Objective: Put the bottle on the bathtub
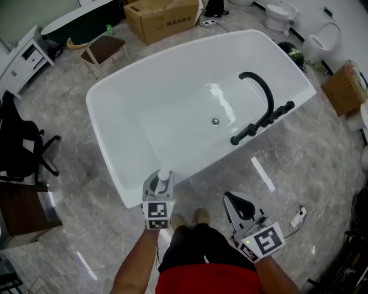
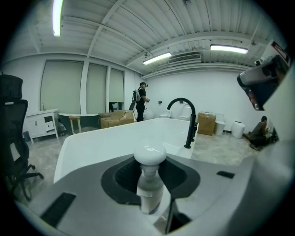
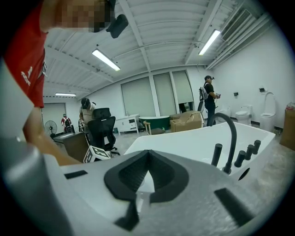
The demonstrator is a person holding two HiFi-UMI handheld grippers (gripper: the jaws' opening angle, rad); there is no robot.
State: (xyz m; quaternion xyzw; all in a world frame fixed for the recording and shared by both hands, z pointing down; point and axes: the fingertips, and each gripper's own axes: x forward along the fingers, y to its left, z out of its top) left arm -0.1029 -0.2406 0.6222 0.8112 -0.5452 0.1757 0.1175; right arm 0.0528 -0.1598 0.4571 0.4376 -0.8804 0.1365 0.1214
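Observation:
A small clear bottle [image 2: 149, 184] with a white round cap [image 1: 164, 174] stands upright between the jaws of my left gripper [image 1: 159, 185], which is shut on it. In the head view it hangs just at the near rim of the white bathtub [image 1: 115, 149]. The tub [image 2: 92, 143] stretches away ahead in the left gripper view, with its black faucet [image 2: 186, 120] at the far right side. My right gripper [image 1: 238, 208] is lower right, off the tub, over the floor. Its black pads [image 3: 147, 177] meet with nothing between them.
A black arched faucet with handles [image 1: 261, 112] sits on the tub's right rim. A black office chair [image 1: 20, 143] and a dark desk [image 1: 23, 212] stand at the left. Cardboard boxes [image 1: 164, 17], a stool [image 1: 103, 50] and toilets [image 1: 279, 14] lie beyond. People stand in the background [image 3: 209, 99].

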